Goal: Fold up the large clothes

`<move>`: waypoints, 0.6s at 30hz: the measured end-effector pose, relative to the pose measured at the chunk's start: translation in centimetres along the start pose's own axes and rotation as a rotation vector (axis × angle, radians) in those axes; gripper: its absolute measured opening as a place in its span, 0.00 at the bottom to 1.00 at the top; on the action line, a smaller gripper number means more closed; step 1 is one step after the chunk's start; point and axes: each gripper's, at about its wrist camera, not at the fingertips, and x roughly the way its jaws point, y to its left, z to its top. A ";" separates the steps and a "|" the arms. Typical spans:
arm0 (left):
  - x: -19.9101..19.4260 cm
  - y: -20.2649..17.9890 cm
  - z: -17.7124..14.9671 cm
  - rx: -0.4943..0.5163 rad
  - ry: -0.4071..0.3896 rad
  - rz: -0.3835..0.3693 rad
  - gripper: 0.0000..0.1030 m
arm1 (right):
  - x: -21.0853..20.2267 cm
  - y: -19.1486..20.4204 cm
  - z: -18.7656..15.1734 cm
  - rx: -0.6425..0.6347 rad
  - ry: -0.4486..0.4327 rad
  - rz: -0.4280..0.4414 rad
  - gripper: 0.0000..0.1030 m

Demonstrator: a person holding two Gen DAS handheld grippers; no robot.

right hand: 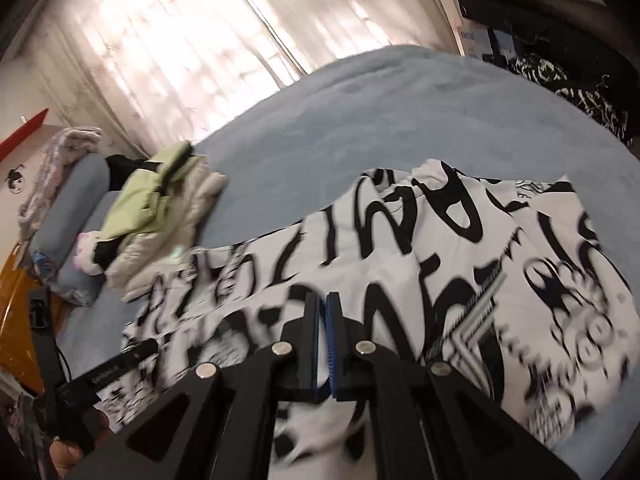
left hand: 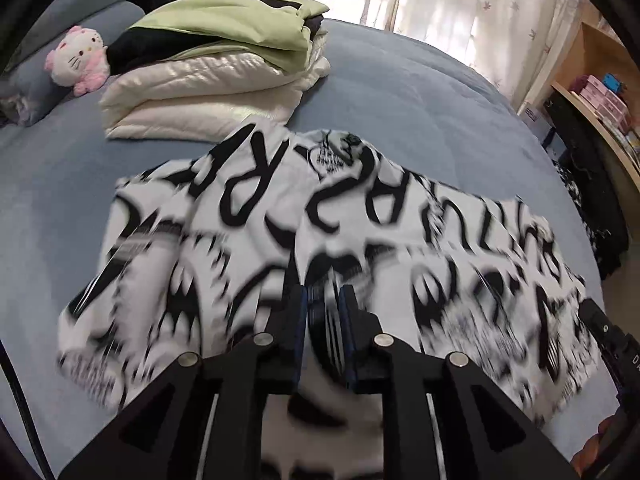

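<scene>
A large white garment with bold black lettering (left hand: 320,216) lies spread on the blue bed, blurred by motion at its near edge. It also shows in the right wrist view (right hand: 460,248). My left gripper (left hand: 323,300) is shut on a thick bunch of the garment's near edge. My right gripper (right hand: 323,304) has its blue pads nearly together over the same garment; I cannot make out cloth between them. The left gripper's black body shows at the lower left of the right wrist view (right hand: 104,376), and the right gripper's body at the right edge of the left wrist view (left hand: 612,340).
A stack of folded clothes, cream under green and black (left hand: 216,68), sits at the far left of the bed (left hand: 420,92), beside a pink plush cat (left hand: 76,60) and a blue pillow (right hand: 72,216). Curtains hang behind. Wooden shelves (left hand: 600,92) and dark patterned clothes (right hand: 560,80) stand to the right.
</scene>
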 end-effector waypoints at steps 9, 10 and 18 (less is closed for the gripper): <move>-9.9 0.3 -4.7 0.020 -0.039 -0.029 0.18 | -7.6 3.5 -4.0 -0.040 -0.014 0.076 0.06; -11.1 0.3 -5.1 0.023 -0.050 -0.031 0.21 | -8.2 3.8 -4.3 -0.045 -0.015 0.081 0.06; -16.2 0.8 -8.0 0.026 -0.116 -0.045 0.26 | -13.0 6.2 -7.0 -0.119 -0.044 0.105 0.07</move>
